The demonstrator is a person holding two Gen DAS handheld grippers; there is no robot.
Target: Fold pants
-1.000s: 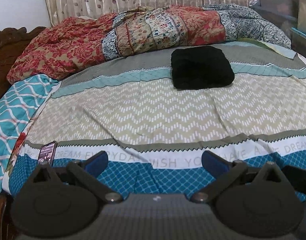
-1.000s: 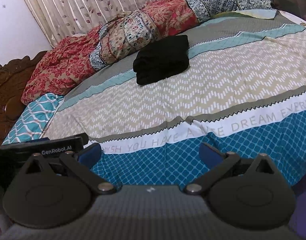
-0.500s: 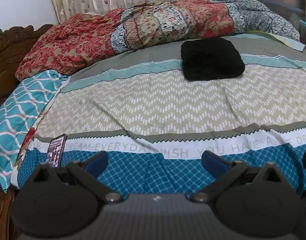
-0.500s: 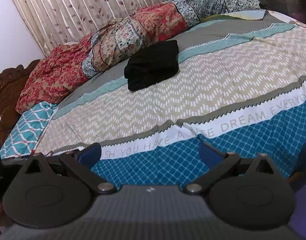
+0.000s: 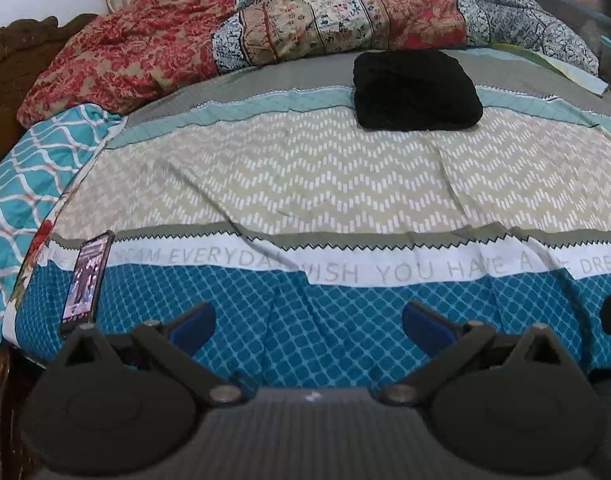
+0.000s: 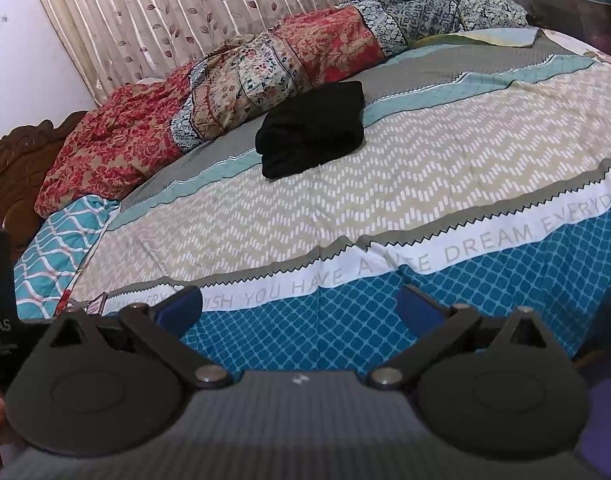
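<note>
The black pants lie folded into a compact rectangle on the far part of the bed, on the grey and teal stripes of the bedsheet; they also show in the right wrist view. My left gripper is open and empty, held back over the near blue edge of the bed, far from the pants. My right gripper is open and empty, also over the near blue edge and far from the pants.
A phone lies on the near left corner of the bed. A rumpled patterned quilt runs along the far side by the curtain. A teal pillow and wooden headboard are at left.
Both grippers have drawn back and lowered a little from the bed, still open. The folded pants have not moved.
</note>
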